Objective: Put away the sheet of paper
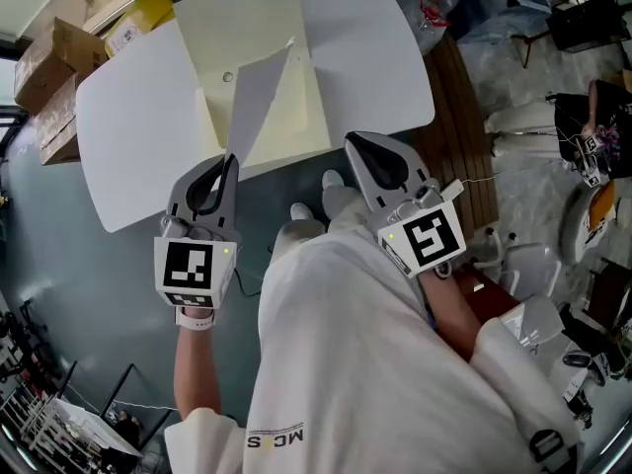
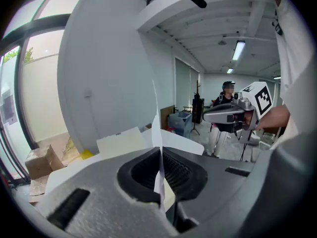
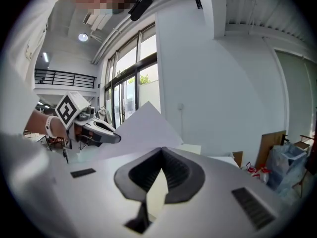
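A white sheet of paper stands on edge over the white table, and my left gripper is shut on its lower corner. In the left gripper view the sheet shows edge-on, pinched between the two jaws. My right gripper hangs off the table's near edge, to the right of the sheet, jaws shut with nothing in them. From the right gripper view the sheet rises as a peak beyond the shut jaws, with the left gripper at its left.
A cream folder lies flat on the table under the sheet. Cardboard boxes and a yellow box sit behind the table at the left. Bags, chairs and a person fill the right side.
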{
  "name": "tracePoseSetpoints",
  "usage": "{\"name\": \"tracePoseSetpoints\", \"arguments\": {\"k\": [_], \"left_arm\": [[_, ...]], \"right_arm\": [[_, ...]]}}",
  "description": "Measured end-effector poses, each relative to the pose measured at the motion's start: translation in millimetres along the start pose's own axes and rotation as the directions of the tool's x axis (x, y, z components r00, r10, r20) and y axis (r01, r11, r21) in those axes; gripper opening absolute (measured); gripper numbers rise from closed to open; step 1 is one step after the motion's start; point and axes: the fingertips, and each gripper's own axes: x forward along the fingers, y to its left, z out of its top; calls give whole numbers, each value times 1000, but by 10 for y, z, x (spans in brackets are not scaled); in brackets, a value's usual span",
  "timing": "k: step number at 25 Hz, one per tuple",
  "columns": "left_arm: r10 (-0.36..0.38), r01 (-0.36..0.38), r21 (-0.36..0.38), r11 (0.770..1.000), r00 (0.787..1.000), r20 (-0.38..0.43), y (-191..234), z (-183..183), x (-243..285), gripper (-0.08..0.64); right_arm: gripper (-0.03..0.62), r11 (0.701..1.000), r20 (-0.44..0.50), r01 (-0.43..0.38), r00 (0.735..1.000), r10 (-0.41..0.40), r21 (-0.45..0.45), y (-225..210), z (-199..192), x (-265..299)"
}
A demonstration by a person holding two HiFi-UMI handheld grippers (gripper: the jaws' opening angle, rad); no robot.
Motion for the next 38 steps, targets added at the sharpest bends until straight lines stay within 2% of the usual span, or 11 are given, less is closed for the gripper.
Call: {"name": "tracePoseSetpoints", "arguments": {"k": [6,12,15,20,25,27,29,32,35,38], "left_arm": [[-34,42,59,997,993,-117,329,-64,394,25],[-78,119,142,983,961,-266,595,-331,901,25],[-120,186,167,968,932,-343,641,-500,1142,25],[-192,288,166,943,879,-436,761,-763,1529,25],[-214,356,202,912,835,-507,927,-1002,2014,25],[-190,367,235,900,816,-546,1086,-1075,2109,25],[-141,350,277,895,811,-568,1248,-1058,2177,25],[-113,332,302,894,818,-563,1208,-1112,2388,25],[-106,348,334,876,814,-570,1279,-1270,2618,25],[-81,360,375,854,806,-587,1439,-1351,2779,25]], "right_arm": [[15,999,-4,-18,1000,18,36,-165,-20,228],[15,997,-26,-40,999,42,70,-260,-98,441],[15,996,-40,-42,998,45,85,-286,-158,503],[15,993,-85,-29,996,38,111,-338,-325,634],[15,992,-95,-1,995,13,124,-568,-521,795],[15,990,-93,9,996,4,140,-607,-556,840],[15,983,-82,23,997,-8,181,-644,-553,819],[15,972,-115,58,993,-32,227,-768,-659,627],[15,975,-163,63,986,-28,212,-855,-747,656],[15,978,-168,52,986,-17,204,-876,-780,789]]}}
